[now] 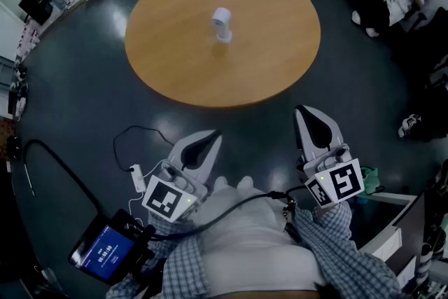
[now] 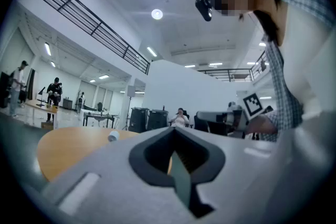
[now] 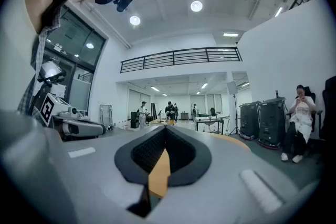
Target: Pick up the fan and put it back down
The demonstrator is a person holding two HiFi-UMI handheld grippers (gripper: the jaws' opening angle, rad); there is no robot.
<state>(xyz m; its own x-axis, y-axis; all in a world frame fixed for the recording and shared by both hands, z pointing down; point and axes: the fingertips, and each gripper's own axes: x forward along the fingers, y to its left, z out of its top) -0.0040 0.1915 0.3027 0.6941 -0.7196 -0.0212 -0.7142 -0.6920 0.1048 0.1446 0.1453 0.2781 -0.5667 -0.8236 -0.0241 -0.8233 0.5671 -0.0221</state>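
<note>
White plastic, by the look of it: the fan (image 1: 222,24) is a small pale thing standing upright near the middle of the round wooden surface (image 1: 175,45), in the upper centre of the head view, with nothing else around it. In the left tool's view it shows as a tiny pale shape at the left, on the far part of the tabletop.

Your left tool (image 1: 208,142) and right tool (image 1: 313,115) are both held low in the frame, close to your body, over the dark floor (image 1: 84,101) and well apart from the fan. Each has its jaws brought together with nothing between them, and each points level towards the surface.

Judging by its size, the fan should be light and stiff, so it needs only a modest squeeze. The smooth shell may be slippery. It seems to have a rounded head over a narrower lower part, so it could tip if you nudge it from the side. You would probably do best to open one tool first and close on the narrower part below the head, keeping clear of the front of the head. Finer detail is too small to make out from here
</note>
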